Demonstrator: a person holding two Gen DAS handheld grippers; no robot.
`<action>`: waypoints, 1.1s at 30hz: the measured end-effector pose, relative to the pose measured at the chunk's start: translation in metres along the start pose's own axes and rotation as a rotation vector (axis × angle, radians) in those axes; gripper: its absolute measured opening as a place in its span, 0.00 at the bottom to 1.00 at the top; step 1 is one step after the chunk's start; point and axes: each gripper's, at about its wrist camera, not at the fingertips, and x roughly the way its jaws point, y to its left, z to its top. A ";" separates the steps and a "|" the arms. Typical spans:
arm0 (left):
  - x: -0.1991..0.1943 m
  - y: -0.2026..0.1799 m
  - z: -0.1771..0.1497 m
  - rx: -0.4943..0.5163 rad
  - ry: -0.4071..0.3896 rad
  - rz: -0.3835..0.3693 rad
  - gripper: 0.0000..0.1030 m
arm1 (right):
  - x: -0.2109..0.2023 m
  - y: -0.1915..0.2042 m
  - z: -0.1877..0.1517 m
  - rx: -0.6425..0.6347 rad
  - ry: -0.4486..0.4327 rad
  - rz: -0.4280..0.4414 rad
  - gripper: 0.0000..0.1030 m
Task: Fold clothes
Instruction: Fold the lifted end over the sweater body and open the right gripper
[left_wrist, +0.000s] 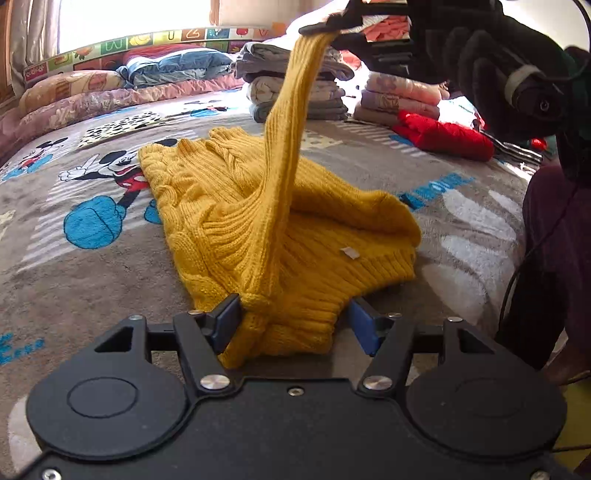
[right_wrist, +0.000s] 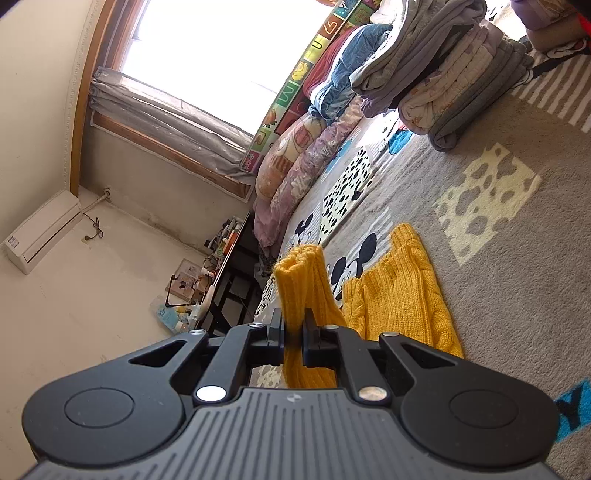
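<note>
Nearest the person, at the bed's near edge, the left claw (left_wrist: 295, 325) sits low with its blue pads spread wide on either side of a bunched corner of the yellow knit sweater (left_wrist: 229, 206); the knit lies between the pads but they do not pinch it, so this claw seems placed to steady the shoulder or to take a hold there, not to carry anything. The sweater lies across the middle of the cartoon-print blanket (left_wrist: 92, 258) on the bed, its cable-knit body partly doubled over with a small white label showing on the upturned inner face. From that body one sleeve (left_wrist: 284, 147) rises steeply to the right claw (left_wrist: 334, 22), held high above the bed; in the right wrist view the right claw (right_wrist: 293, 332) is closed tight on the ribbed sleeve (right_wrist: 299, 280), with the cuff poking out past the pads. Holding the sleeve up and taut likely frees it from the body so it can be laid back across the front as a fold. Beyond, toward the bed's far edge, stand stacks of folded clothes (left_wrist: 295, 85), probably finished pieces, with a red garment (left_wrist: 443, 136) lying loose toward the far right corner and pillows (left_wrist: 74, 92) along the window side.
</note>
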 end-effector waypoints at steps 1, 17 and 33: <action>0.001 0.001 0.000 -0.004 0.005 -0.009 0.60 | 0.005 0.002 0.001 -0.006 0.003 -0.006 0.10; 0.004 0.022 -0.006 -0.100 0.003 -0.141 0.60 | 0.125 0.032 -0.003 -0.193 0.140 -0.178 0.10; 0.003 0.049 -0.013 -0.251 -0.046 -0.275 0.61 | 0.192 0.010 -0.017 -0.210 0.212 -0.300 0.10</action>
